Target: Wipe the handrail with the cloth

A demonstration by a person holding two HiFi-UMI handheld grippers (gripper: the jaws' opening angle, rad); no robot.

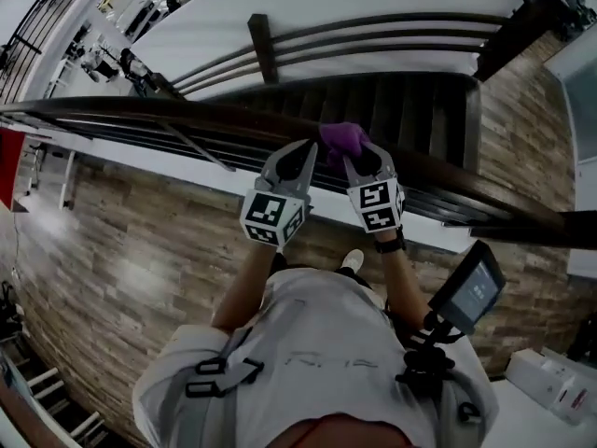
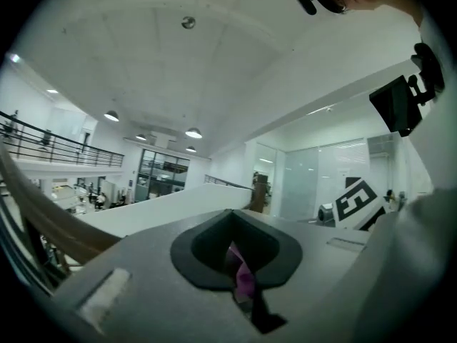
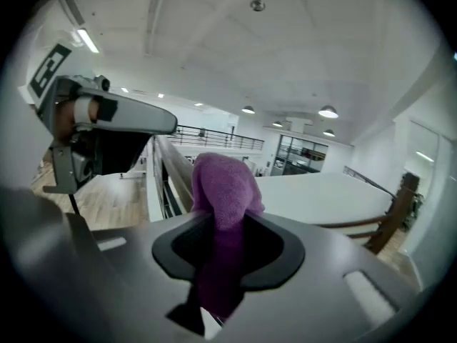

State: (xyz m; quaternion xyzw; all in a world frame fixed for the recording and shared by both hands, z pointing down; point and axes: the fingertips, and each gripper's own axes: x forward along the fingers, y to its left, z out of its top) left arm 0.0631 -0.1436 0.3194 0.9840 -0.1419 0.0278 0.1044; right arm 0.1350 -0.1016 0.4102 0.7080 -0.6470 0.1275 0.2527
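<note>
Fingers [image 3: 335, 263] of right gripper [image 3: 227, 247] pinch cloth [image 3: 223, 184].

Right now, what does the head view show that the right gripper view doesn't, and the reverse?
Head view only: the person's torso, the wooden floor, the stairs beyond the rail, and both grippers seen from above, left gripper and right gripper side by side. Right gripper view only: the ceiling with its lamps, and a close look at the purple cloth clamped between that gripper's jaws. Both: the cloth and the dark handrail.
</note>
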